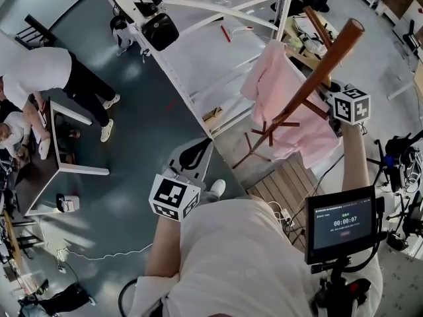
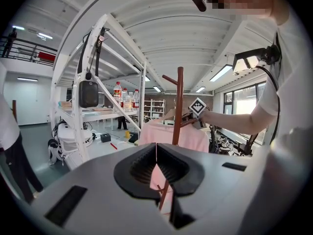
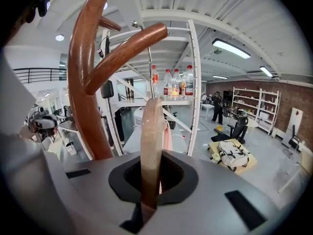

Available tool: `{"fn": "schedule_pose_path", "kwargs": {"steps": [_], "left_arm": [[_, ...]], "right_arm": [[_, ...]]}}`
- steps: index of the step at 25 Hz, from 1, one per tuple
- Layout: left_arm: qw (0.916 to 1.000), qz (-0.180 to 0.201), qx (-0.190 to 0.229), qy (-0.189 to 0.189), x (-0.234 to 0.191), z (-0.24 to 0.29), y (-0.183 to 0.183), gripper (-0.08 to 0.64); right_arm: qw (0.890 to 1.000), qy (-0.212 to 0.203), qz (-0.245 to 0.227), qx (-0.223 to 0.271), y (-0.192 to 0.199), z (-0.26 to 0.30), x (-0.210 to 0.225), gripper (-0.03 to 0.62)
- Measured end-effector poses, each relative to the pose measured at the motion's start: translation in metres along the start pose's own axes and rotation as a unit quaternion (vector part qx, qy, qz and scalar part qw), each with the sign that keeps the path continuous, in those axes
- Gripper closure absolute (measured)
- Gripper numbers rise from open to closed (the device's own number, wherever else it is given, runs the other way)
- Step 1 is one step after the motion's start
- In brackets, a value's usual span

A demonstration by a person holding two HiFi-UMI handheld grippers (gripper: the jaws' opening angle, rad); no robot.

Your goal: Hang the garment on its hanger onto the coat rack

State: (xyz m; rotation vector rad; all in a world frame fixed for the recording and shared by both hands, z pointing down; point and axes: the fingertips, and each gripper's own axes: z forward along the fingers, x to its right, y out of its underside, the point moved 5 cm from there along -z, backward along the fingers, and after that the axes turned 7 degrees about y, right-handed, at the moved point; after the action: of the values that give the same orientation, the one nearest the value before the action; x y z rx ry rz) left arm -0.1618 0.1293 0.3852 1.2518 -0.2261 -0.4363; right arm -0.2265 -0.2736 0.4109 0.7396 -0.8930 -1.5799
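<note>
Across the upper middle of the head view we note a white shelving frame [image 1: 198, 51]. It also stands behind the work area in the left gripper view [image 2: 107, 82].

Right of it stands the coat rack [image 1: 317, 78], a brown wooden pole w/ angled pegs. The left gripper view shows it upright [image 2: 180, 106]. In the right gripper view it is close, left of centre [image 3: 85, 82].

The garment [image 1: 277, 91], pink, hangs up against the rack on the shelving side. We see it spread wide behind the pole in the left gripper view [image 2: 156, 133]. Only a thin pink strip shows behind the hanger in the right gripper view [image 3: 167, 133].

The hanger [image 3: 151, 151] is pale wood, seen edge-on and upright. The right gripper [image 3: 152, 180] is clamped on it, jaws pressed to both sides. The head view puts this gripper [image 1: 330, 96] high, next to the rack pole, arm raised.

The left gripper [image 1: 192, 154] is held low, well apart from rack and garment, pointing toward them. Its jaws meet along a seam w/ nothing btwn them [image 2: 156, 165].

The hanger's metal hook [image 3: 146, 58] rises to a curve just above one peg. We cannot tell whether it bears on that peg.
</note>
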Motion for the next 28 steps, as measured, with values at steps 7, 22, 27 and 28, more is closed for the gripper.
{"fn": "schedule_pose_path", "kwargs": {"steps": [7,22,27,28], "left_arm": [[1.0,0.0,-0.002,0.002,0.0,0.002,0.002,0.552],[1.0,-0.007,-0.004,0.002,0.003,0.001,0.008,0.552],[0.9999,-0.012,-0.005,0.001,0.005,0.001,0.01,0.552],[0.9999,-0.013,-0.005,0.001,0.006,0.001,0.011,0.552]], "right_arm": [[1.0,-0.018,-0.005,-0.004,0.007,0.002,-0.006,0.588],[0.992,-0.119,-0.032,-0.019,0.025,0.007,-0.027,0.588],[0.986,-0.164,-0.014,-0.024,0.026,0.01,-0.035,0.586],[0.985,-0.168,-0.012,-0.025,0.026,0.01,-0.036,0.587]]}}
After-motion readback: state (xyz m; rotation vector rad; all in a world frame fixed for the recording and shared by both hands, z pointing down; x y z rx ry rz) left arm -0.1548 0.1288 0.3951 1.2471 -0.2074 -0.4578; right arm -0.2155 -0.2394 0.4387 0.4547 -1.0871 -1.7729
